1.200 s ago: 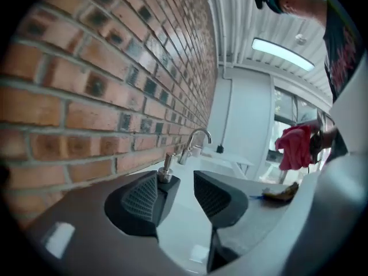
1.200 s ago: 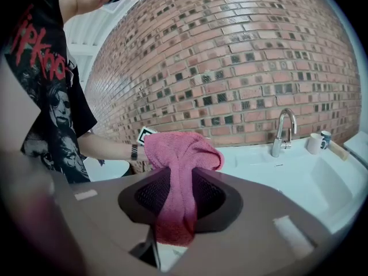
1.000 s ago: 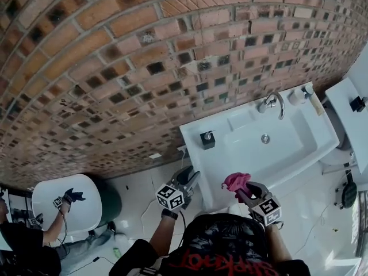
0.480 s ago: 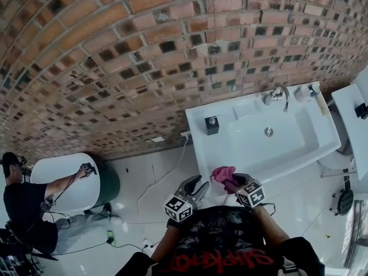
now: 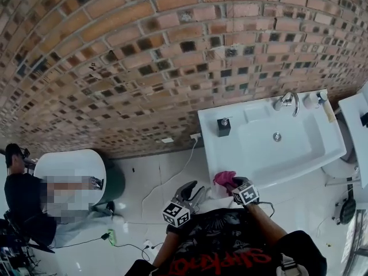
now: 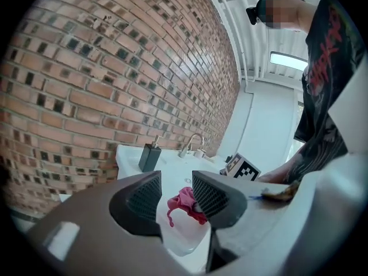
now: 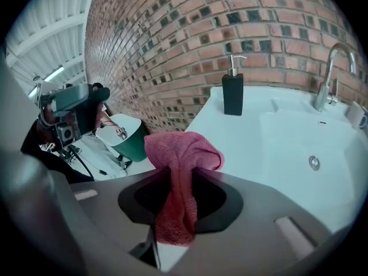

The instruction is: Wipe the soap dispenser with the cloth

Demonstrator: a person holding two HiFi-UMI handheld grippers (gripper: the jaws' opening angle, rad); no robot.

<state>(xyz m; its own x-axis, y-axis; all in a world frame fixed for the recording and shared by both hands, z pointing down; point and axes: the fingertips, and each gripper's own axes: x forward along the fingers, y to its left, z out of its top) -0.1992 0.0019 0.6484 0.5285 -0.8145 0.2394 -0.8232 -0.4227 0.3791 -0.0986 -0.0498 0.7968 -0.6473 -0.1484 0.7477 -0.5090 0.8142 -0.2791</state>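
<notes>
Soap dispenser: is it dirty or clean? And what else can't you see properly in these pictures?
- Soap dispenser: any dirt on it can't be told; it is small and dark in every view.
- Pink cloth: in the right gripper view its lower end is hidden behind the right tool, which grips it.
- Small white things beside the faucet: too small in the head view to name.

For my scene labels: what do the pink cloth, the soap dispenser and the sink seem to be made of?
The cloth: soft terry-like fabric, matte; fuzzy nap shows. The soap dispenser: matte black body, perhaps plastic or ceramic; silvery pump, likely metal. The sink: smooth glossy white, probably ceramic or acrylic.
</notes>
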